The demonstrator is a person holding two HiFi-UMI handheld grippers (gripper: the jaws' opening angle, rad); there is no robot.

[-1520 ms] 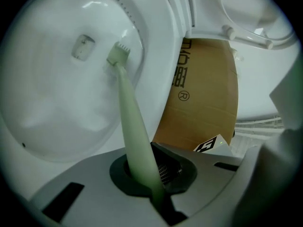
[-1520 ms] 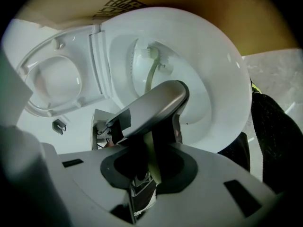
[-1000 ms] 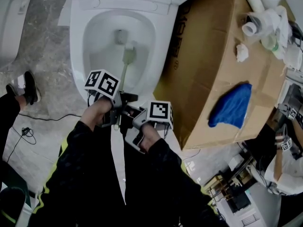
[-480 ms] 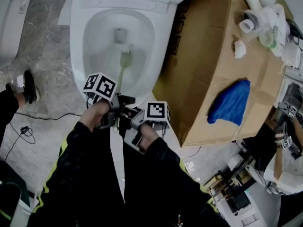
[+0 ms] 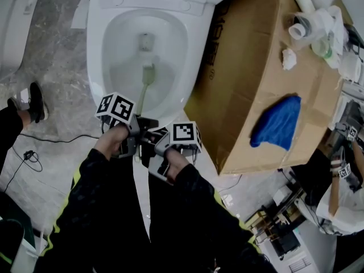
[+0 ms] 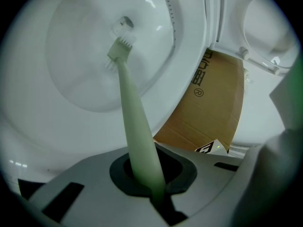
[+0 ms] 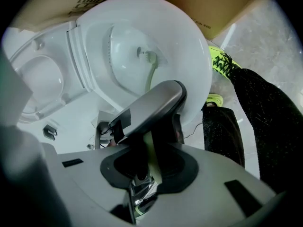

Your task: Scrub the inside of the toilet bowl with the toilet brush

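The white toilet bowl [image 5: 116,44] stands open at the top of the head view. A pale green toilet brush [image 5: 148,74] has its head inside the bowl, just on the near side of the drain hole [image 5: 147,40]. Its handle [image 6: 131,112] slants down out of the bowl to my hands. My left gripper [image 5: 138,138] is shut on the handle at the bowl's front rim, and in the left gripper view the handle [image 6: 147,174] sits squeezed in the jaw notch. My right gripper [image 5: 152,147] is shut on the same handle [image 7: 149,169] just behind the left gripper [image 7: 151,108].
A large cardboard box [image 5: 256,84] stands tight against the toilet's right side, with a blue cloth [image 5: 277,124] on it. Paper rolls and bottles [image 5: 310,27] lie at its far end. Another white fixture [image 5: 14,27], a shoe [image 5: 35,104] and a black cable [image 5: 51,141] are on the floor at left.
Both grippers have drawn back toward me with the handle. The brush head slid from the bowl's right side toward the middle and nearer wall.
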